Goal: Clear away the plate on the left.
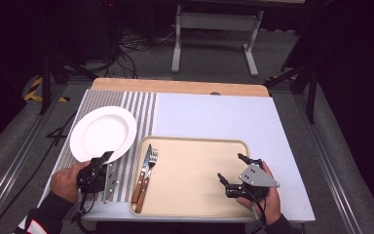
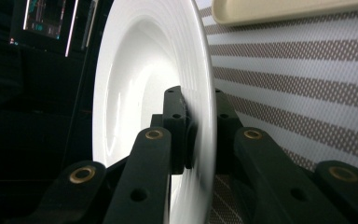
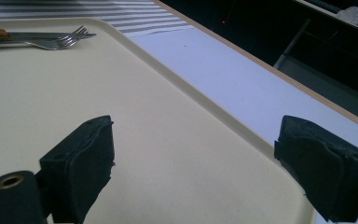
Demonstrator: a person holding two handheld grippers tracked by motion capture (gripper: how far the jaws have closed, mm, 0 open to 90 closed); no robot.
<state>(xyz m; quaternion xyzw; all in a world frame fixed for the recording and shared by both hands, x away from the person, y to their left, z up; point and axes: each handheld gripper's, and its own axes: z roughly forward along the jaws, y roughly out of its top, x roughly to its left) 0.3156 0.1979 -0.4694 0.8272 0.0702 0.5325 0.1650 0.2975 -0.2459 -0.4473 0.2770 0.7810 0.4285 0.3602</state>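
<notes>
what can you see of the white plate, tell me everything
The white plate is round, glossy like glazed ceramic, with a wide rim and a shallow well, and nothing on it. It sits over the striped placemat at the table's left, just left of the beige tray. The left gripper is shut on its near rim, one jaw above and one beneath. Whether its far side rests on the mat can't be told.

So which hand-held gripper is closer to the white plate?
The left hand-held gripper: its jaws are clamped on the white plate's near rim. The right hand-held gripper hangs open over the tray, well apart from the plate.
</notes>
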